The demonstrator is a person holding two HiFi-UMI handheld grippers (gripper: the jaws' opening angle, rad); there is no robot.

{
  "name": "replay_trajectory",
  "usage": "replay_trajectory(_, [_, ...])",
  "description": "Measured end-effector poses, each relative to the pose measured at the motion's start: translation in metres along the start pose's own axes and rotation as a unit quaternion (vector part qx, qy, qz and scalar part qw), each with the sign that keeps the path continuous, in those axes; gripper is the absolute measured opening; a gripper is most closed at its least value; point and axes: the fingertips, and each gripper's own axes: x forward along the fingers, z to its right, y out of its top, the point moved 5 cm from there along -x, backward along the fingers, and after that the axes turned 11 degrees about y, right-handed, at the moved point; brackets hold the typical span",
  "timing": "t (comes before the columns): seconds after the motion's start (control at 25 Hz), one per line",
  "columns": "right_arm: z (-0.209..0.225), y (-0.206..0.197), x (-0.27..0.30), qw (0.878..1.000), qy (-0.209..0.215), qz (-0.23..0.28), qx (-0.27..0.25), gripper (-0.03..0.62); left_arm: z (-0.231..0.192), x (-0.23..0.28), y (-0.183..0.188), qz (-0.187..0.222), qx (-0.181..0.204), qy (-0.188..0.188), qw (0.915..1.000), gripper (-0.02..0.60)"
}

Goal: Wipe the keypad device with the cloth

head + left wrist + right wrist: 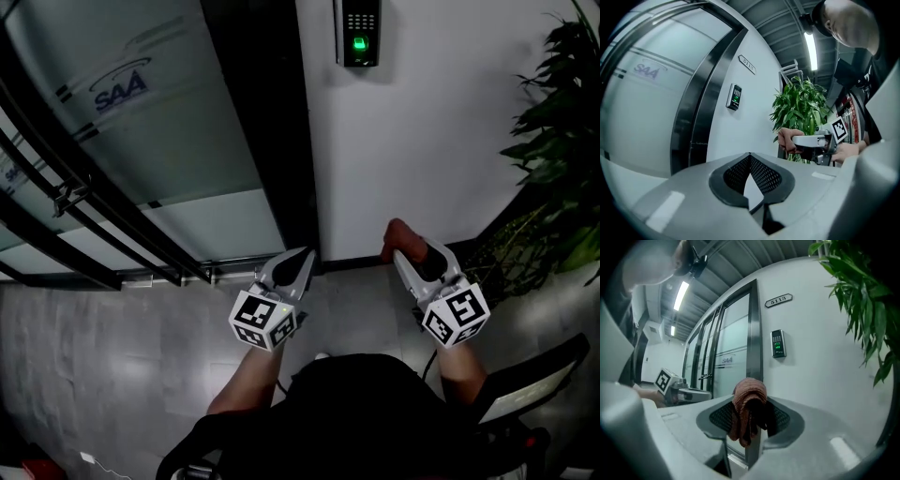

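Note:
The keypad device (360, 33) hangs on the white wall beside the dark door frame, with a green light on it; it also shows small in the left gripper view (735, 97) and in the right gripper view (778, 343). My right gripper (401, 246) is shut on a reddish-brown cloth (748, 411), which sticks out past its tips (401, 234). It is well below the keypad and away from the wall. My left gripper (298, 264) is shut with nothing in it, held low to the left of the right one.
A glass door (141, 122) with black handle bars (84, 202) fills the left. A leafy potted plant (558, 159) stands at the right by the wall. A number plate (778, 300) is fixed above the keypad. Grey floor lies below.

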Motion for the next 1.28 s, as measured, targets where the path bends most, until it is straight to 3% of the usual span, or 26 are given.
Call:
replay_trajectory(0.4, [-0.024,-0.022,-0.086,0.999,0.022,-0.024,-0.003,0.146,0.072,-0.020,-0.010,-0.001,0.004,0.037,0.9993,0.017])
replay_trajectory(0.76, [-0.036,-0.031,-0.143,0.999,0.030,-0.024,-0.024,0.144,0.129,-0.032,-0.018,-0.007,0.020,0.045,0.9988,0.017])
replay_trajectory(1.28, [-0.039,-0.039,-0.167,0.999,0.037,-0.024,-0.031,0.144,0.158,-0.042,-0.022,-0.008,0.036,0.048,0.9982,0.017])
